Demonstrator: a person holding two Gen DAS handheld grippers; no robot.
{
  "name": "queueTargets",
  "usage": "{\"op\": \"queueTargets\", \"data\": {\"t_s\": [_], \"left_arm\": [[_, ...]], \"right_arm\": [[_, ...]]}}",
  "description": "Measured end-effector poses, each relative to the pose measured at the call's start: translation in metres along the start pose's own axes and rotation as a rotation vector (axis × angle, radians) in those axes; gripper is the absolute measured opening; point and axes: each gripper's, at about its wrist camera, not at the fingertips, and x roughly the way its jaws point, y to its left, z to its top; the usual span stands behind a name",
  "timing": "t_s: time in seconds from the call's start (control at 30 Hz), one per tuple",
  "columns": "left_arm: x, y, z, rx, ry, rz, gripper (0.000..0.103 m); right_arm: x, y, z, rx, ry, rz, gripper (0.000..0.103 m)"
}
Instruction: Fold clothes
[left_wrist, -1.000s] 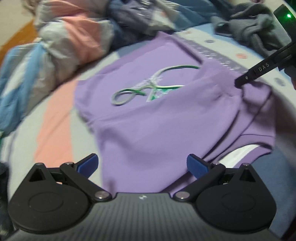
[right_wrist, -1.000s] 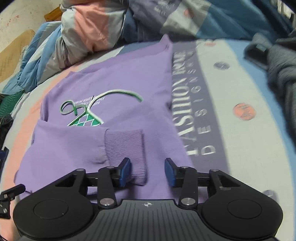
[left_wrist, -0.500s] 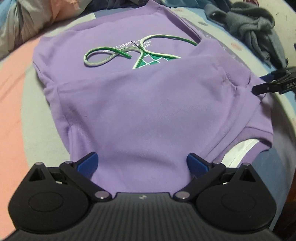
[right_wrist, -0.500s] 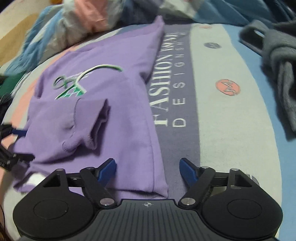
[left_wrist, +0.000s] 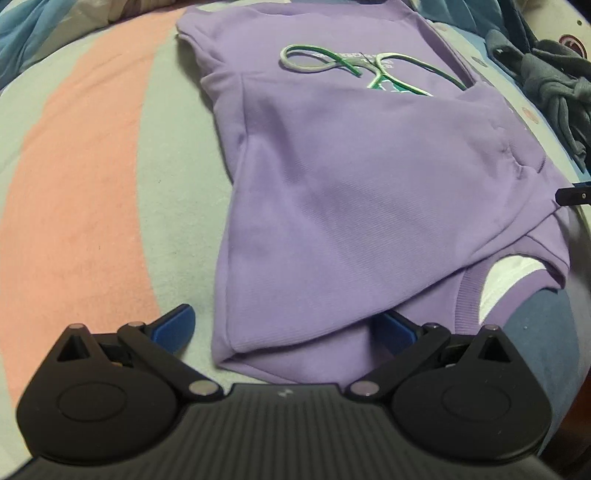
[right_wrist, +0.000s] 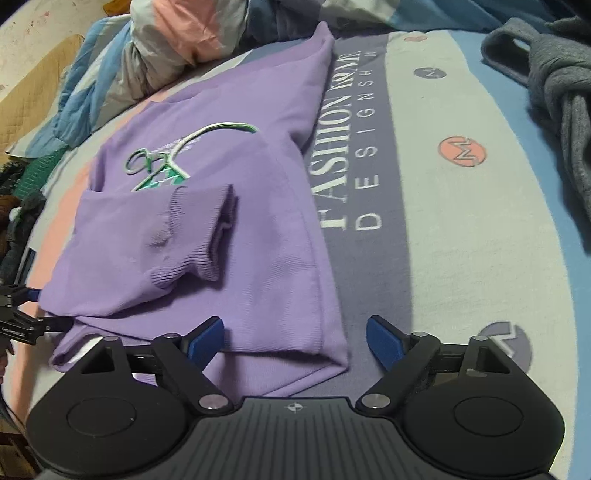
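Purple sweatshirt (left_wrist: 369, 192), green-white print (right_wrist: 159, 173); pink-striped bedsheet (left_wrist: 74, 184).

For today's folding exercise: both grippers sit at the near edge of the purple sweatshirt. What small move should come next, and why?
Probably close both grippers on the near edge. The left gripper and right gripper are open, each straddling a near corner of the purple sweatshirt. Its sleeve cuff already lies folded across the body, so lifting the near edge over toward the far end looks like the next fold.

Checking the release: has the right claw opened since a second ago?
Yes. The right claw spread wide, off the purple sweater cuff, and now straddles the hem corner.
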Motion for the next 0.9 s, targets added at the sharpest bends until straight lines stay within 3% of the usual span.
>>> {"op": "queueTargets", "data": {"t_s": [0.13,0.27,0.4,0.47,0.5,0.53,0.57,0.6,0.63,0.7,0.9], "left_arm": [[-0.012,0.024,0.002,-0.160,-0.089,-0.267,0.103],[0.006,0.059,0.002,-0.370,-0.098,-0.402,0.103],[0.025,0.095,-0.007,-0.676,-0.164,-0.548,0.103],[0.024,0.090,-0.011,-0.697,-0.192,-0.503,0.101],[0.024,0.087,-0.014,-0.708,-0.206,-0.481,0.096],[0.023,0.084,-0.016,-0.718,-0.220,-0.458,0.088],[0.022,0.082,-0.018,-0.730,-0.234,-0.434,0.082],[0.020,0.079,-0.025,-0.768,-0.246,-0.386,0.065],[0.017,0.076,-0.032,-0.805,-0.257,-0.339,0.033],[0.012,0.070,-0.048,-0.899,-0.275,-0.304,0.025],[-0.010,0.044,-0.050,-0.916,-0.304,-0.151,0.019]], "right_arm": [[-0.001,-0.006,-0.005,0.048,-0.016,0.092,0.090],[-0.002,-0.016,-0.008,0.140,-0.050,0.145,0.090],[0.000,-0.027,-0.010,0.254,-0.084,0.181,0.089],[0.002,-0.027,-0.010,0.267,-0.077,0.168,0.078],[0.003,-0.027,-0.010,0.273,-0.073,0.161,0.051],[0.004,-0.027,-0.010,0.280,-0.069,0.155,0.015],[0.005,-0.027,-0.010,0.286,-0.066,0.148,0.015],[0.006,-0.027,-0.010,0.292,-0.062,0.141,0.014],[0.006,-0.026,-0.010,0.293,-0.060,0.135,0.013],[0.003,-0.021,-0.009,0.279,-0.068,0.123,0.012],[-0.020,-0.004,-0.010,0.220,-0.109,0.077,0.011]]}}
